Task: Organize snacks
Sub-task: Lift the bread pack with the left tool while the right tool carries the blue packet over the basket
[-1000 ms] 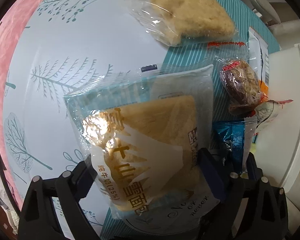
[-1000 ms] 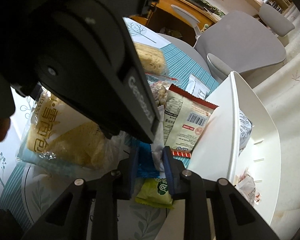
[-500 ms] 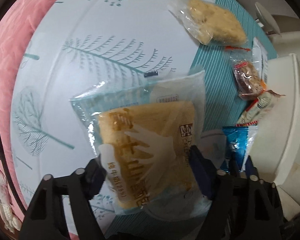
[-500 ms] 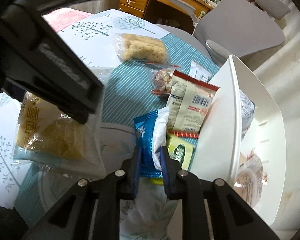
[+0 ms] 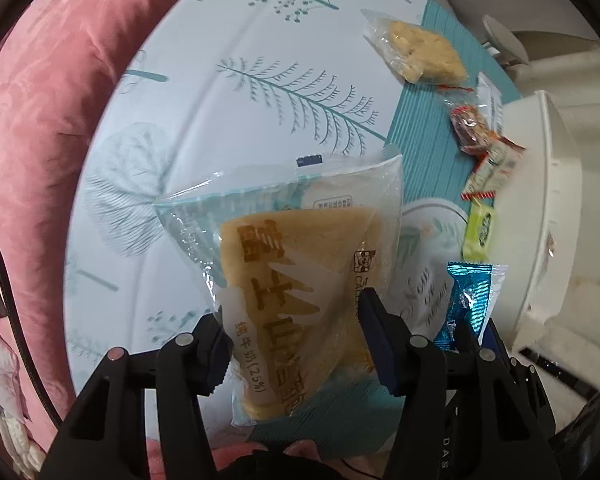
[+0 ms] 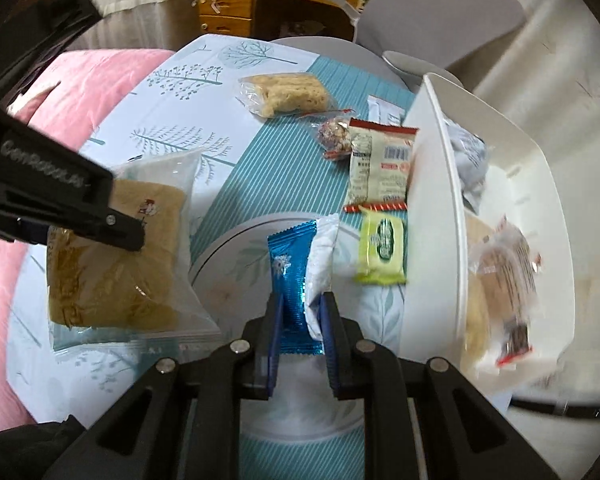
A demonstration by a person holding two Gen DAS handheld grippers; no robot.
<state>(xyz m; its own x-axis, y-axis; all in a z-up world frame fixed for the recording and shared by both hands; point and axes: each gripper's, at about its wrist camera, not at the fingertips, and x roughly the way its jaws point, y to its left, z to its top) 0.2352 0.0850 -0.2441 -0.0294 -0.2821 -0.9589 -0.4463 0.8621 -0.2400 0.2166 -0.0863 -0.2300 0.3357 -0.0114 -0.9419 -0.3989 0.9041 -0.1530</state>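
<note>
My left gripper (image 5: 292,320) is shut on a clear-wrapped bread packet (image 5: 296,264) and holds it above the table; the packet also shows in the right wrist view (image 6: 116,252). My right gripper (image 6: 300,308) is shut on a blue and white foil snack packet (image 6: 296,272), seen too in the left wrist view (image 5: 468,300), held above the table beside the white basket (image 6: 432,200). The basket holds several wrapped snacks (image 6: 500,272).
On the tablecloth lie a noodle-cake packet (image 6: 288,92), a small nut-cluster packet (image 6: 336,136), a beige barcode packet (image 6: 380,164) and a green packet (image 6: 382,250). A pink cushion (image 5: 40,120) borders the table's left. Grey chairs (image 6: 432,24) stand behind.
Both grippers have lifted up and back with their packets. More of the table and basket shows, and the green packet is uncovered.
</note>
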